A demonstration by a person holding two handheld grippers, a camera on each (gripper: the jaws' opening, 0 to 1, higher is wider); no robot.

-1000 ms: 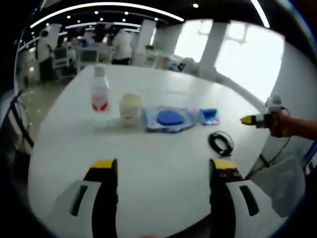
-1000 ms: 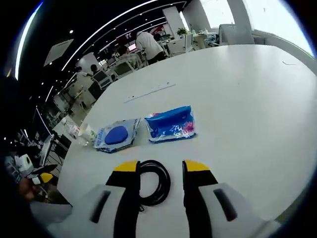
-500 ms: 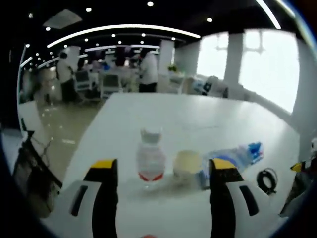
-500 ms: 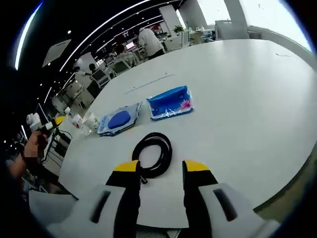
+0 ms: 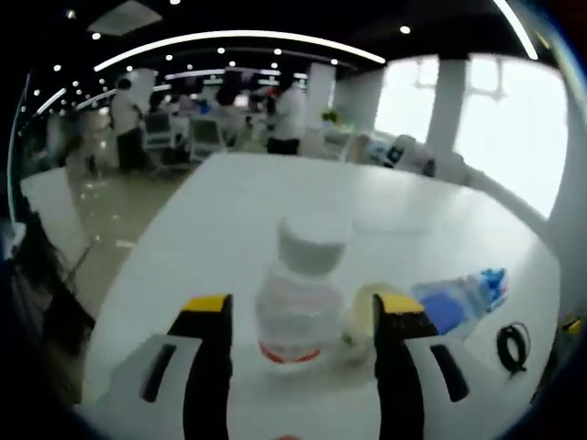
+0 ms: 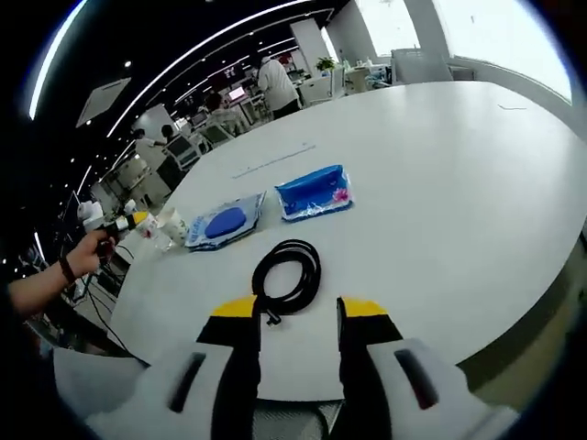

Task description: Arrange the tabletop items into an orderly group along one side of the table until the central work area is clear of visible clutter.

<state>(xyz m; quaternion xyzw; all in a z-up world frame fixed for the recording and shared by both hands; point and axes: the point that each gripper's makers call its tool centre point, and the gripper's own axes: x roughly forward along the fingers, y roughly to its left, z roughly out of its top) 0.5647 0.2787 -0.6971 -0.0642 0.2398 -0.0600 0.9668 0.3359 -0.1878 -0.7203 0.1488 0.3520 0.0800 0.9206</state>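
Note:
A clear plastic bottle with a white cap and red label stands upright on the white table. My left gripper is open, one jaw on each side of the bottle with a small gap on both sides. A pale cup stands just right of the bottle, partly behind the right jaw. In the right gripper view, my right gripper is open above the table's near edge, with a black cable coil lying just ahead of its tips. Beyond the coil lie a blue tissue pack and a clear pouch with a blue disc.
The pouch and cable coil lie to the right in the left gripper view. In the right gripper view a hand holds the left gripper by the cup. People and desks fill the room behind. The white table stretches far right.
My left gripper has moved in on the bottle, which now stands between its jaws. My right gripper has drawn back, so the cable coil lies farther ahead of its tips.

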